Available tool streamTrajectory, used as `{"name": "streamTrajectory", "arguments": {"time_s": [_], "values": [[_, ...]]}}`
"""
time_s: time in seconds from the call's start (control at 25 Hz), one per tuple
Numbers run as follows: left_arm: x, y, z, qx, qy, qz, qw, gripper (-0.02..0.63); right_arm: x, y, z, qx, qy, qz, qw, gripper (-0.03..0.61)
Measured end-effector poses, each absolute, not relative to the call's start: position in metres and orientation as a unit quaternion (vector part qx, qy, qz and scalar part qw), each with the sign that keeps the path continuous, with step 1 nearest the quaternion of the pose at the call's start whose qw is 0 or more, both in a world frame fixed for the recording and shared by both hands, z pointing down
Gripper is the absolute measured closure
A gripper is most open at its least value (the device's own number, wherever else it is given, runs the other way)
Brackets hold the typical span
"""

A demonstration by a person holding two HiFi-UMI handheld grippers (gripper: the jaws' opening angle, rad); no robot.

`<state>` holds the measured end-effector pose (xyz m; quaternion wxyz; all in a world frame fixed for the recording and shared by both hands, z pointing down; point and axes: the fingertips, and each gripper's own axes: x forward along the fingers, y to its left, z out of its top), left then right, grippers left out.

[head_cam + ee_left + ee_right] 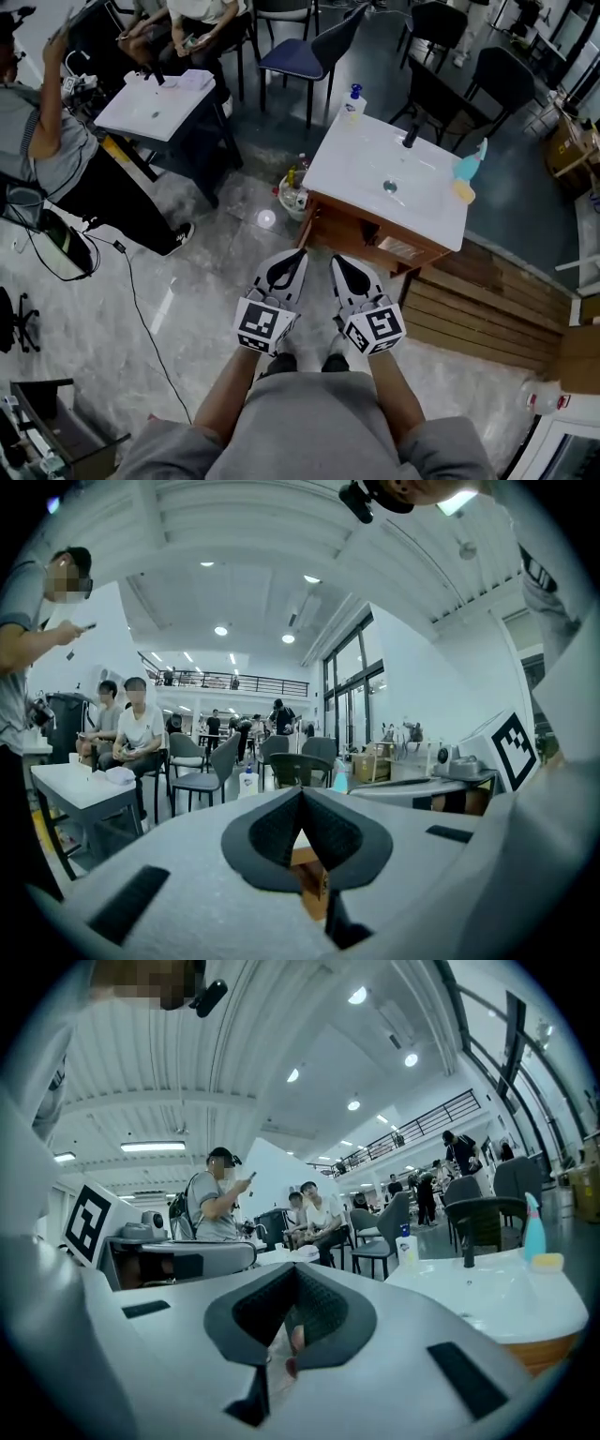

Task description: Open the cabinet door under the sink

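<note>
left tool (297, 253) and right tool (337, 260) are clenched empty (apart from the cabinet door (343, 223)). closed like that, they'd skid off it.

Left gripper (298, 255), right gripper (339, 262): both closed

The head view looks steeply down from the person's head onto the white rectangular sink top on its brown wooden cabinet (356, 159), a little way ahead. Each gripper view rides close behind its own dark grey padded fingers (272, 832) (253, 1321) and faces level outward. The right gripper view shares that sink top (506, 1297) with the head view.
</note>
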<state>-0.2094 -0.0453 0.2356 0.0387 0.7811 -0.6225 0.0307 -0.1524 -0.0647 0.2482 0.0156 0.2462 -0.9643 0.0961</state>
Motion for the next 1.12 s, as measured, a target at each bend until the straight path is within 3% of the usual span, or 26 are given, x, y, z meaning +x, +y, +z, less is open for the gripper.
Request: {"name": "streamTrajectory", "arguments": {"time_s": [0.28, 1.12], "values": [[-0.185, -0.043, 0.207, 0.781, -0.624, 0.022, 0.017, 0.607, -0.127, -0.070, 0.206, 0.252, -0.965, 0.065, -0.019, 0.571], [-0.157, -0.047, 0.195, 0.779, -0.626, 0.024, 0.008, 0.607, -0.100, -0.072, 0.194, 0.253, -0.966, 0.042, -0.038, 0.569]]}}
